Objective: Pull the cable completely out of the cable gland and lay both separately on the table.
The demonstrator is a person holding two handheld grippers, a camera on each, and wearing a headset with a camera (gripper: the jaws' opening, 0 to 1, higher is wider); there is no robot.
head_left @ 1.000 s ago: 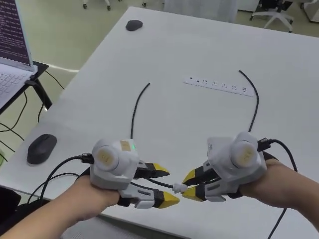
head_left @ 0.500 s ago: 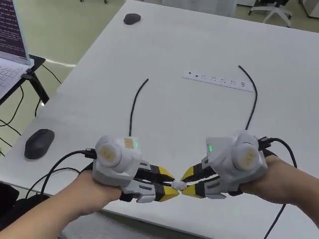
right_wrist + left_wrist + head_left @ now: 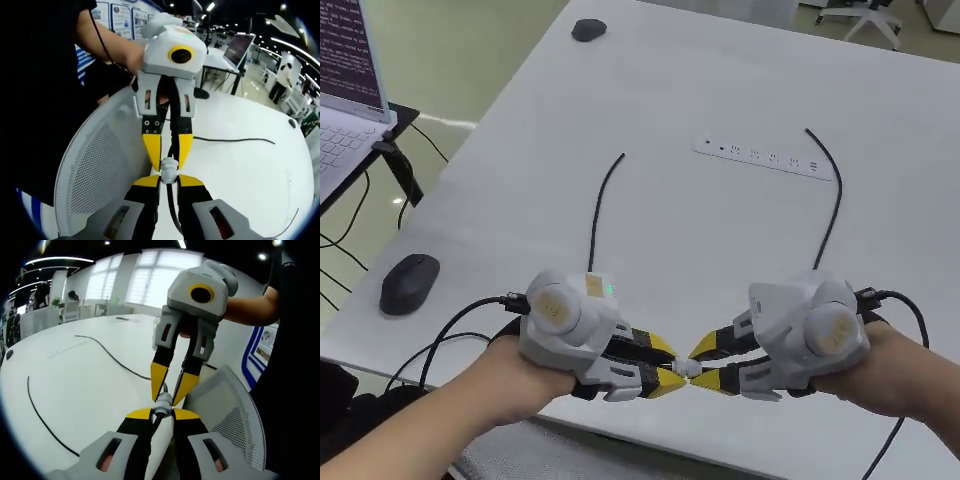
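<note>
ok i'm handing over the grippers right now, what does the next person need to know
Left gripper: shut on one end of the gland, with the cable running back between its jaws.
Right gripper: shut on the gland's other end, tip to tip with the left.
Cable: threaded through the gland, both loose ends lying on the table. The gland is held up at the near edge.
Done: both grips look set.
Left: pull the cable fully out, then lay gland and cable down apart.

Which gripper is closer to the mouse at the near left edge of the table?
Left. The left gripper is right of the mouse; the right gripper lies beyond it, farther right, meeting it at the cable gland.
</note>
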